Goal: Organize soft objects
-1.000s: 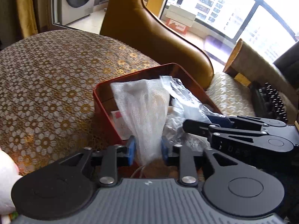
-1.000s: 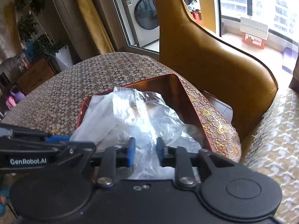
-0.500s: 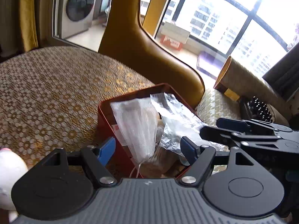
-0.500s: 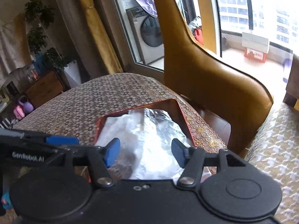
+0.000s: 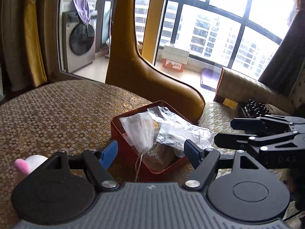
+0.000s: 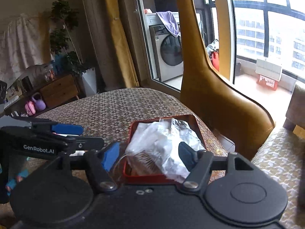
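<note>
A red box point(image 5: 119, 133) stands on the patterned tablecloth near the table's right edge. Inside it lie a white mesh bag point(image 5: 139, 131) with a drawstring and a crinkled clear plastic bag point(image 5: 181, 131), over a brown ribbed item. My left gripper point(image 5: 150, 150) hovers open above and in front of the box, nothing between its blue pads. In the right wrist view the same box point(image 6: 133, 175) and plastic bag point(image 6: 167, 145) sit below my right gripper point(image 6: 148, 154), whose jaws are opening and hold nothing. Each gripper shows at the edge of the other's view.
A tan leather chair back point(image 5: 152, 76) rises just behind the box. A white and pink plush toy point(image 5: 28, 162) lies on the tablecloth point(image 5: 57, 114) at the lower left. A cushioned seat point(image 5: 215, 114) is beyond the table's right edge.
Both grippers let go of the bags, opened wide and pulled back and upward from the box. The mesh bag and plastic bag now rest in the box.
</note>
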`<state>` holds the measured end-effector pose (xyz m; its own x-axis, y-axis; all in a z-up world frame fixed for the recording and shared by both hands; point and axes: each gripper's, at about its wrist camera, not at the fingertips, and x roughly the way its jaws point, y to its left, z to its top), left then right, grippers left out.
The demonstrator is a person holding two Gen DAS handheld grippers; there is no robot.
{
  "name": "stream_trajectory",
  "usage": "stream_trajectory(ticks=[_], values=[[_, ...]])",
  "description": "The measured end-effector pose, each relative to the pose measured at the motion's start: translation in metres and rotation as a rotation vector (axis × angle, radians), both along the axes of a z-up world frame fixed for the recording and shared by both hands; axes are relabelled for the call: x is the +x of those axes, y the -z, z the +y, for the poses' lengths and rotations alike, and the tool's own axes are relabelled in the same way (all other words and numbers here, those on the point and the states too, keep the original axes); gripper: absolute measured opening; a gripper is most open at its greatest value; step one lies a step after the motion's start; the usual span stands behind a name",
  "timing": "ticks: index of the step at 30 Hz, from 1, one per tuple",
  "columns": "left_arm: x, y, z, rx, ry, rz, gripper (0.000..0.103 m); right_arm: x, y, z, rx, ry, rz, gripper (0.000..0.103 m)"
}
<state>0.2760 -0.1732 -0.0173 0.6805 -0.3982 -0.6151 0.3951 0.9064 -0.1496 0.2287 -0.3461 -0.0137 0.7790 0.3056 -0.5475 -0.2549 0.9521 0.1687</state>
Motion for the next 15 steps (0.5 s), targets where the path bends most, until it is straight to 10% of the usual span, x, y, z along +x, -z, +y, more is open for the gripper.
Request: stream_trajectory(ticks=[15], values=[[-0.07,-0.01,0.023,-0.027,-0.008,-0.093,0.088,-0.064,-0.009,0.014,0.027,0.004,-0.071,0.08]])
